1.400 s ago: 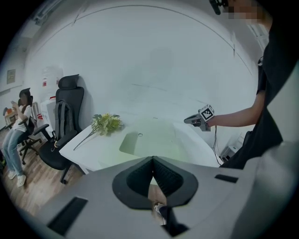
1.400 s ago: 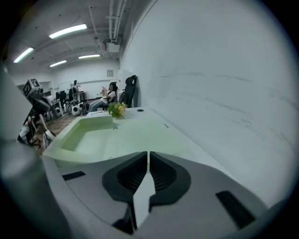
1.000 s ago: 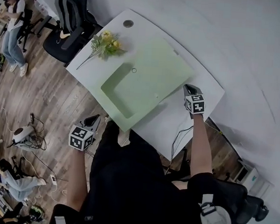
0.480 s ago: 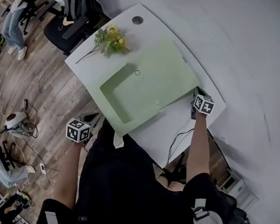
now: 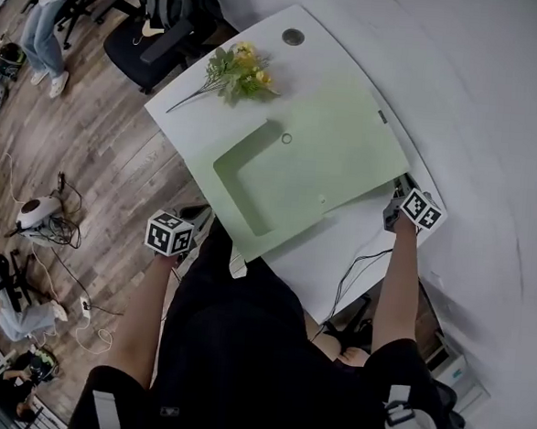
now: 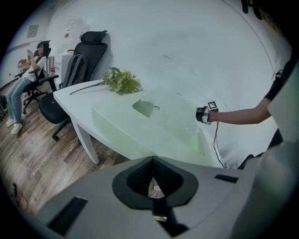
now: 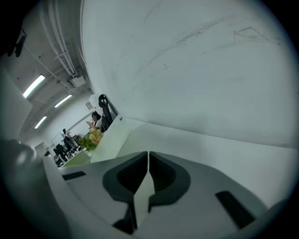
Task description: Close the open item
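Pale green item [image 5: 337, 159] lay flat across the middle of the white tabletop [image 5: 339, 251], a broad, smooth slab with its near corner jutting past the tabletop's near edge. A rectangular recess [image 5: 248, 185] was sunk into its left part, and a small ring [image 5: 287, 138] sat on its surface just beyond that recess. From these views you could not tell which part of it stood open.

Your right claw [image 5: 400, 193] was at the item's right edge, near the tabletop's far right corner, its jaws pressed together with nothing between them; whether it touched the item could not be made out. Your left claw [image 5: 195, 218] hung off the tabletop's near left edge, over the wooden floor [image 5: 89, 151], jaws likewise together and empty.

A spray of yellow flowers [image 5: 240, 72] lay on the tabletop to the far left of the item, apart from it.
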The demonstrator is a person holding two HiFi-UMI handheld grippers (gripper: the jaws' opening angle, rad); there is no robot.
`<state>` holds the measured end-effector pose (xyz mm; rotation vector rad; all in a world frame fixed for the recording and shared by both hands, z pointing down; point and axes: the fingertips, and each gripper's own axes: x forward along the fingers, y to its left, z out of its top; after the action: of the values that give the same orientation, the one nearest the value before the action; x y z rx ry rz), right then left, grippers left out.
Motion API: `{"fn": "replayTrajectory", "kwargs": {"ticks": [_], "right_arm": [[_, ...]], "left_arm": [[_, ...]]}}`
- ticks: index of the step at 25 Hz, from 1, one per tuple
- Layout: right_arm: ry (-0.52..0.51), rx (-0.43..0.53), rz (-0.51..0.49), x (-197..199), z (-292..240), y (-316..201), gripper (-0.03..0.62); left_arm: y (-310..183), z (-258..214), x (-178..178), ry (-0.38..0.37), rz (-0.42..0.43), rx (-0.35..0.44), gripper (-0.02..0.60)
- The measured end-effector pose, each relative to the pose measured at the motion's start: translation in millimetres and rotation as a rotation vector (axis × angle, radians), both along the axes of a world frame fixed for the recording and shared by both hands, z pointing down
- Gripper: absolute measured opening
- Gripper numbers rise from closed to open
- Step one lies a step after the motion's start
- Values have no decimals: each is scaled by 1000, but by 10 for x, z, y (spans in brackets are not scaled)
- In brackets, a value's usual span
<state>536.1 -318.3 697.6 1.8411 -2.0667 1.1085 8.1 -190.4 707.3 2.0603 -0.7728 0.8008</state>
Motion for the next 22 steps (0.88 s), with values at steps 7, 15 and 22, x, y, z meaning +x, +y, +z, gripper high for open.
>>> {"fn": "replayTrajectory", "kwargs": {"ticks": [7, 15, 22], "right_arm": [[-193, 87, -86, -232, -401, -149, 9], [-339, 181, -445, -911, -987, -140, 9], [-358, 144, -728, -1477, -1251, -43, 9]], "left_arm": [[-13, -5, -9, 10, -22, 1, 5], [-58, 8, -21, 19, -27, 19, 5], [-73, 14, -73, 24, -30, 25, 6]]}}
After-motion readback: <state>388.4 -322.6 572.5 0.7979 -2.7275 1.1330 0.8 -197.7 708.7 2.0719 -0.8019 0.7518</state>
